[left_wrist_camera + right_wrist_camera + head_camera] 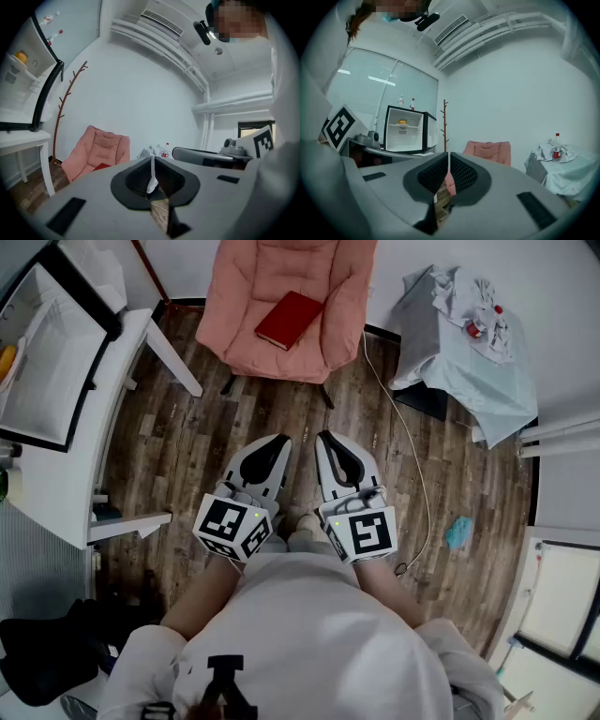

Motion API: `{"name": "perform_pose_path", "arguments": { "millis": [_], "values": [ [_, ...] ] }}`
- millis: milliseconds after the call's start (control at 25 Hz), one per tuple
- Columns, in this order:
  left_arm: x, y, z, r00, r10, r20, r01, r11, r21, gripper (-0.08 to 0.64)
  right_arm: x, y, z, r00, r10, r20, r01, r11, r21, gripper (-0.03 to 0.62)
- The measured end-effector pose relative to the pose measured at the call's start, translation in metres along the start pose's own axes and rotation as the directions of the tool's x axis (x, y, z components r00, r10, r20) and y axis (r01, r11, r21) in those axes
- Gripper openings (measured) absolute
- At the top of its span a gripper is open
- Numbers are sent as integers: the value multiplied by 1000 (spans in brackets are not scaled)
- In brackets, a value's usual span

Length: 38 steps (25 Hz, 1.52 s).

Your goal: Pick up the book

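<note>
The person's white shirt (309, 634) is filling the near edge of the head view. Just beyond it the left gripper (279, 441) and the right gripper (324, 437) are hanging side by side, level, over the wooden floor (216, 418) and pointing toward the far wall. Both are sitting with jaws pressed together and nothing between them. The red book (289, 319) is lying flat on the seat of the pink chair (246, 306) on the far side, well apart from both grippers. An open fridge (42, 371) is standing at the left and a cloth-covered table (473, 381) at the far right.
</note>
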<state>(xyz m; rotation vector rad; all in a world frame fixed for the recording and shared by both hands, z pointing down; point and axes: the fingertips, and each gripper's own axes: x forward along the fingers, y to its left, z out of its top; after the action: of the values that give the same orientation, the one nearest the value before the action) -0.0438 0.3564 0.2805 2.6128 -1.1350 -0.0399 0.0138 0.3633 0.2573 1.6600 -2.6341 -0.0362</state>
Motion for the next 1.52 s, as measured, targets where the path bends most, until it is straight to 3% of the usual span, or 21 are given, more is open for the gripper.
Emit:
{"name": "perform_pose_path", "arguments": {
  "millis": [880, 1240, 1520],
  "values": [
    [16, 3, 2, 1000, 7, 9, -7, 1000, 6, 25, 9, -18, -5, 1000, -23, 8, 22, 999, 50, 37],
    [41, -11, 2, 998, 46, 44, -46, 999, 5, 25, 3, -50, -7, 1000, 3, 17, -4, 999, 38, 37],
    [46, -10, -6, 997, 76, 21, -76, 997, 3, 25, 10, -58, -14, 1000, 27, 9, -27, 998, 60, 37]
  ]
}}
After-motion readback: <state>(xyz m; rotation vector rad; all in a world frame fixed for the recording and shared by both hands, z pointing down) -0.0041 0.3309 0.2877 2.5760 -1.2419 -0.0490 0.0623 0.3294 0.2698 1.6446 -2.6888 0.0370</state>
